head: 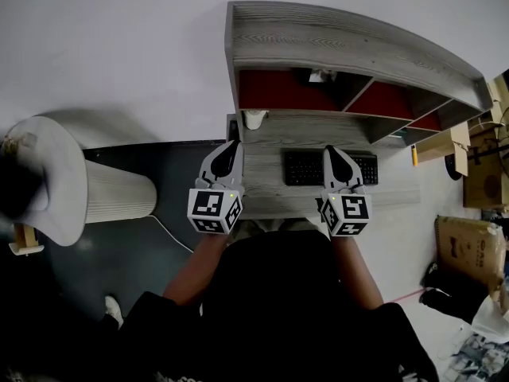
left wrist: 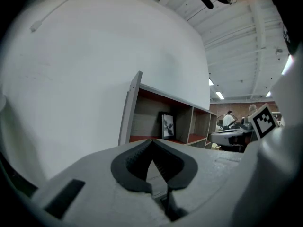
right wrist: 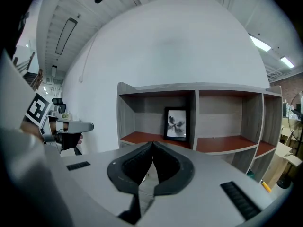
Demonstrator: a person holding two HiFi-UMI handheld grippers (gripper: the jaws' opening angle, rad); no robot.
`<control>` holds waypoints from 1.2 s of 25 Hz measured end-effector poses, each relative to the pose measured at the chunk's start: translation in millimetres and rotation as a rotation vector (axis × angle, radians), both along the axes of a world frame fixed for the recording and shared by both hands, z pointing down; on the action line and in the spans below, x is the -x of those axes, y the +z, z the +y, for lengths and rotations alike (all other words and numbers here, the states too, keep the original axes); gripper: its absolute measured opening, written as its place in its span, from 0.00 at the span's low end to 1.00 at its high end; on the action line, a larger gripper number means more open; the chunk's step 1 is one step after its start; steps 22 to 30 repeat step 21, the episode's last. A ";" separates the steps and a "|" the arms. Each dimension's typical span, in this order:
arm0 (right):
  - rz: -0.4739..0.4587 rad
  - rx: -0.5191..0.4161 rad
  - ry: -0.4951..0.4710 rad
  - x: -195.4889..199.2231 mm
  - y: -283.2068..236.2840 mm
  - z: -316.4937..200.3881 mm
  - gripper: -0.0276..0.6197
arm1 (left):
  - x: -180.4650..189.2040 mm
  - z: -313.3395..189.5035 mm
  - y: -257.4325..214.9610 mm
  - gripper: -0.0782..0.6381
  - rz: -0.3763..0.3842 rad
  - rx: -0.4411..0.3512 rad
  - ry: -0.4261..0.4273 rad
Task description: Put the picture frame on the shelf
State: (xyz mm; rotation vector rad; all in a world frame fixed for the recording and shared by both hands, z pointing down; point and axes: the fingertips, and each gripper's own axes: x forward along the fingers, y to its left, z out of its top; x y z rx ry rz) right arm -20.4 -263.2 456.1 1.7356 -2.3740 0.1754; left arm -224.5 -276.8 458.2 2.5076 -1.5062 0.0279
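Looks finished, with only backing away left to do. Wide shelf (right wrist: 189,91) sitting on the surface (head: 266,191). Keyboard (head: 306,168) lying under the shelf's front edge. Picture frame (right wrist: 176,123) standing upright in the left box, near the divider. Left tongs (head: 231,145) and right tongs (head: 334,150) shut tight, holding nothing, well apart from the frame. Plenty of open room for drawing back.
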 end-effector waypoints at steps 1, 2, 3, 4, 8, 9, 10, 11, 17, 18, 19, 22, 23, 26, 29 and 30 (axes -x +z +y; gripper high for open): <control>0.001 -0.003 0.003 -0.8 -0.6 -0.6 0.06 | -1.0 -1.2 0.2 0.13 -0.002 0.000 0.003; 0.002 -0.005 0.006 -1.8 -1.0 -1.7 0.06 | -2.0 -2.6 0.3 0.13 -0.004 0.000 0.006; 0.002 -0.006 0.011 -3.0 -1.2 -3.0 0.06 | -3.2 -4.2 0.2 0.13 -0.006 -0.001 0.010; 0.002 -0.008 0.015 -4.0 -1.4 -4.3 0.06 | -4.4 -5.7 -0.2 0.13 -0.008 -0.001 0.015; -0.002 -0.014 0.027 -6.4 -4.7 -8.8 0.06 | -8.5 -9.6 -4.3 0.13 -0.010 -0.004 0.031; -0.002 -0.016 0.030 -7.0 -5.4 -9.5 0.06 | -9.3 -10.5 -4.8 0.13 -0.009 -0.005 0.034; -0.001 -0.019 0.033 -7.7 -5.8 -9.9 0.06 | -9.9 -11.4 -4.9 0.13 -0.009 -0.005 0.036; 0.001 -0.022 0.036 -8.4 -6.0 -10.0 0.06 | -10.5 -12.4 -4.5 0.13 -0.009 -0.005 0.037; -0.008 -0.025 0.048 -12.9 -5.9 -10.8 0.06 | -15.0 -13.8 -6.7 0.13 0.003 -0.022 0.044; -0.009 -0.025 0.049 -13.4 -6.2 -10.8 0.06 | -15.7 -13.3 -6.5 0.13 0.001 -0.021 0.045; -0.009 -0.026 0.049 -13.9 -6.7 -11.1 0.06 | -16.3 -12.9 -6.0 0.13 -0.001 -0.020 0.045; -0.007 -0.028 0.048 -14.7 -7.6 -12.1 0.06 | -17.2 -12.3 -4.8 0.13 -0.006 -0.017 0.045; -0.007 -0.028 0.048 -14.7 -7.6 -12.1 0.06 | -17.2 -12.3 -4.8 0.13 -0.006 -0.017 0.045; -0.007 -0.028 0.048 -14.7 -7.6 -12.1 0.06 | -17.2 -12.3 -4.8 0.13 -0.006 -0.017 0.045; -0.007 -0.028 0.048 -14.7 -7.6 -12.1 0.06 | -17.2 -12.3 -4.8 0.13 -0.006 -0.017 0.045; -0.007 -0.028 0.048 -14.7 -7.6 -12.1 0.06 | -17.2 -12.3 -4.8 0.13 -0.006 -0.017 0.045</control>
